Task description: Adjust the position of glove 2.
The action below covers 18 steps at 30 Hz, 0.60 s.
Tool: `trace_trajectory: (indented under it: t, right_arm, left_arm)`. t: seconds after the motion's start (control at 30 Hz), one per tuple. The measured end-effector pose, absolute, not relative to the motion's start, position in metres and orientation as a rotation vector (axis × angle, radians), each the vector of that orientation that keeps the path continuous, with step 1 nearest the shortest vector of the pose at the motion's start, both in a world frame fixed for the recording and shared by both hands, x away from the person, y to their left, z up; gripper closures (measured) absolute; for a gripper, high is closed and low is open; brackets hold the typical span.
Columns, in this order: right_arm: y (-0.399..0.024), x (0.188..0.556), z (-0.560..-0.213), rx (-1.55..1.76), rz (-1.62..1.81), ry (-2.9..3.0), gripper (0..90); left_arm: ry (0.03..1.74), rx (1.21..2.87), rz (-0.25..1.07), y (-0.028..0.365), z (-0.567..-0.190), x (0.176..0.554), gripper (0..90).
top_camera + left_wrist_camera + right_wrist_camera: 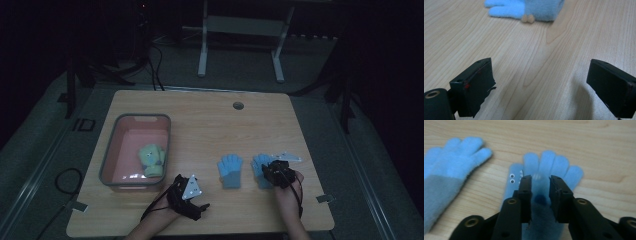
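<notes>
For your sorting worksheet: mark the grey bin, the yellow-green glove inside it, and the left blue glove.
grey bin (109, 150), high view, left rim.
yellow-green glove (152, 161), high view, palm.
left blue glove (230, 170), high view, palm.

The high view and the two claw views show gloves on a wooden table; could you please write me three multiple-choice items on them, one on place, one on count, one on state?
1. Where does the pale yellow-green fuzzy glove lie?
A. In the grey-rimmed pink plastic bin
B. On the bare table
C. Under the right claw

2. How many fluffy light blue gloves with grey cuffs lie on the light wooden table?
A. One
B. Two
C. Three

3. How does the left claw stand?
A. Shut on a glove
B. Open over bare wood
C. Inside the bin

Answers: 1 A, it rests on the bin's floor. 2 B, a left one and a right one side by side. 3 B, its jaws are wide apart with nothing between them.
</notes>
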State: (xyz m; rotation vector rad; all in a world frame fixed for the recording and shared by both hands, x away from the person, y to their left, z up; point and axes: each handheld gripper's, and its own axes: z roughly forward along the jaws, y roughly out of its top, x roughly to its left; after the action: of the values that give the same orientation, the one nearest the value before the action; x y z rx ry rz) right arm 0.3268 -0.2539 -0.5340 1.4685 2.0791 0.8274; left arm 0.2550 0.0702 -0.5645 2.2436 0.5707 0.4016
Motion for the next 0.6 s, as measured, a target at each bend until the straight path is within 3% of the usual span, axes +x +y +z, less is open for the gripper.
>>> trace_trajectory:
  t: [0.07,0.4,0.6]
  right_arm:
    - [-0.259,0.327,-0.530,1.416,0.838,2.103,66.3]
    - [-0.278,0.329,-0.539,1.208,0.885,2.292,62.6]
    - [-0.280,0.326,-0.549,1.210,0.904,2.291,69.5]
  left_arm:
    - [0.568,2.245,0.405,0.070,-0.565,0.255,7.5]
    - [0.564,2.256,0.400,0.069,-0.566,0.255,7.5]
    - [0.571,2.251,0.389,0.070,-0.566,0.256,7.5]
